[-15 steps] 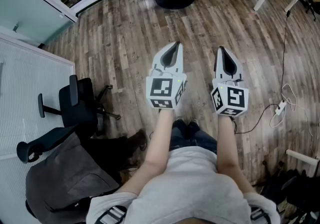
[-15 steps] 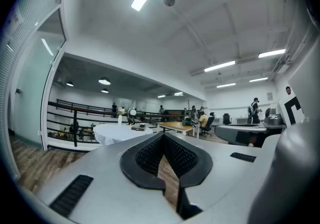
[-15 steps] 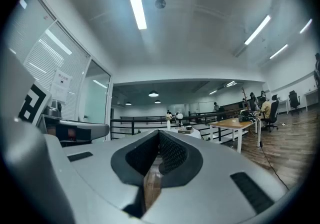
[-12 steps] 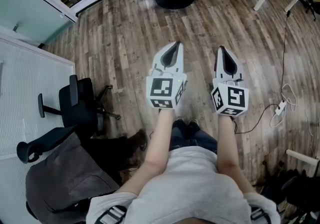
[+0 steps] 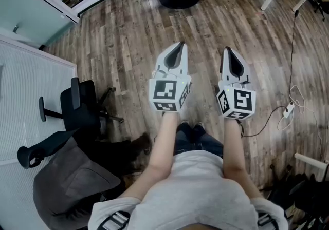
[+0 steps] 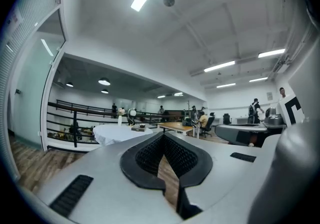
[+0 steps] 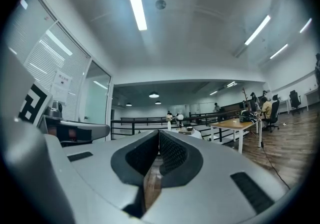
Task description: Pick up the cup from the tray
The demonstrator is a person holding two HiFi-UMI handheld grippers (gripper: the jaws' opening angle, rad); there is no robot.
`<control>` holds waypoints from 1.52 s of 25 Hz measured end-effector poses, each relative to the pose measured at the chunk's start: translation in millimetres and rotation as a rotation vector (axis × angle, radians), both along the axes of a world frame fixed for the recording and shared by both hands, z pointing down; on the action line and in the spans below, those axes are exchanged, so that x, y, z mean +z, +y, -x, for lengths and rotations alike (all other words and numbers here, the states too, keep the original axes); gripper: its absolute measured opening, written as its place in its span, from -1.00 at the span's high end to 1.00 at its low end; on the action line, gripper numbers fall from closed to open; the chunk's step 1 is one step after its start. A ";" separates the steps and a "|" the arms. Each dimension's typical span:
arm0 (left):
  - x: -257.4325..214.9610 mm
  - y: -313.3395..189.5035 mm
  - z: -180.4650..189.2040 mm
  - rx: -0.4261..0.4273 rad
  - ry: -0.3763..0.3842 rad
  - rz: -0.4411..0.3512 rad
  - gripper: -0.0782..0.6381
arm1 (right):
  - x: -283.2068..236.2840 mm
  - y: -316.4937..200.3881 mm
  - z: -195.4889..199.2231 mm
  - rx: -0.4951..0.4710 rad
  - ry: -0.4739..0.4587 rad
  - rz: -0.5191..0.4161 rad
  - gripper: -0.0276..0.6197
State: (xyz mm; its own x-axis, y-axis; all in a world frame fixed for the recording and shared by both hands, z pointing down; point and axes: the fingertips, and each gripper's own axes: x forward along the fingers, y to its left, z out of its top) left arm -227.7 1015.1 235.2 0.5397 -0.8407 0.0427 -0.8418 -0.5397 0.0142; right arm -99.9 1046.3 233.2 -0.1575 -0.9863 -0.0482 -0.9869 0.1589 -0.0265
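No cup and no tray shows clearly in any view. In the head view my left gripper (image 5: 181, 46) and right gripper (image 5: 226, 51) are held side by side, level, over the wooden floor, both pointing away from me. Both are shut with nothing between their pads. In the left gripper view the left gripper (image 6: 162, 138) shows its black pads meeting at the tip. The right gripper (image 7: 159, 135) looks the same in its own view. A round table with a white cloth (image 6: 120, 132) carrying small things stands far ahead.
A black office chair (image 5: 77, 108) and a second chair draped with a grey jacket (image 5: 67, 183) stand at my left. A cable and power strip (image 5: 288, 113) lie on the floor at right. A glass wall and railing (image 6: 75, 118) run along the left; desks (image 7: 235, 125) and people are far off.
Both grippers have stayed where they were. The grey jacket on the chair at lower left has shifted a little.
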 end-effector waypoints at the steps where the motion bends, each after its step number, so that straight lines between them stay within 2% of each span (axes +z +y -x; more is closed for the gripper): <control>1: 0.7 -0.4 -1.2 -0.001 0.000 0.002 0.76 | 0.0 0.2 -1.1 -0.004 -0.008 -0.003 0.89; 12: 8.1 -6.5 -41.0 -0.009 -0.012 0.006 0.76 | 6.0 -5.8 -51.8 -0.004 -0.031 -0.007 0.89; 22: 19.3 -35.7 -43.8 -0.062 -0.030 0.025 0.76 | 18.4 -36.1 -65.5 -0.041 -0.065 0.009 0.89; 30: 23.2 -116.0 -53.9 -0.032 -0.009 0.022 0.76 | 18.7 -111.1 -69.9 -0.029 -0.048 0.007 0.89; 38: 10.8 -240.5 -59.4 0.016 0.003 0.006 0.76 | 7.5 -232.7 -64.0 -0.005 -0.033 0.002 0.89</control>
State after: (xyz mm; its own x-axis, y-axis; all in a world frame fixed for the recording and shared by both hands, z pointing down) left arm -168.3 774.6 246.0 0.5535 -0.8316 0.0459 -0.8328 -0.5532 0.0200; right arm -35.9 813.6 240.7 -0.1612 -0.9856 -0.0511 -0.9847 0.1641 -0.0591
